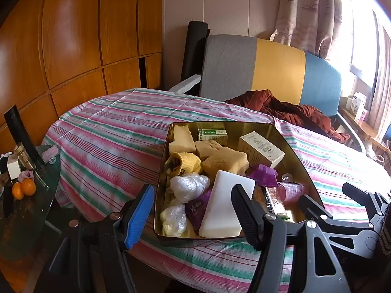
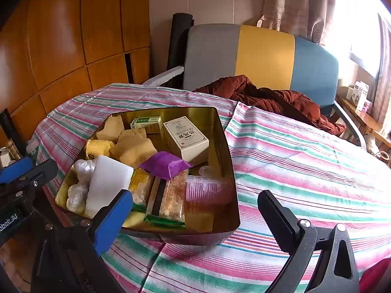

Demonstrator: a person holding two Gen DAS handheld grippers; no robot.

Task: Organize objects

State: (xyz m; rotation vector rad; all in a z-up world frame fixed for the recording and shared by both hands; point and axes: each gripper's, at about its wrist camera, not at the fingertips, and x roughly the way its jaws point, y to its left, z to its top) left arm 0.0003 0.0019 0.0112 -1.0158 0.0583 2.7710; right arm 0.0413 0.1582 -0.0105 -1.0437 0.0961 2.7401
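A gold tin (image 1: 297,146) (image 2: 223,146) stands on the striped tablecloth (image 1: 110,134), packed with objects. Inside lie a white block (image 1: 227,205) (image 2: 107,185), yellow sponges (image 1: 224,161), a white carton (image 1: 261,149) (image 2: 185,136), a small green box (image 1: 212,134), a purple packet (image 2: 166,164), a pink plastic cup (image 2: 207,190), snack packets (image 2: 171,197) and clear-wrapped balls (image 1: 188,185). My left gripper (image 1: 193,211) hovers open before the tin's near left end, holding nothing. My right gripper (image 2: 195,219) is open in front of the tin's near right corner, also holding nothing.
A low dark side table (image 1: 36,210) at the left carries two oranges (image 1: 23,189), a jar and a black tube. Behind the table stands a grey, yellow and blue chair (image 1: 278,73) with a red-brown jacket (image 1: 293,112) on it. Bare striped cloth (image 2: 305,171) lies right of the tin.
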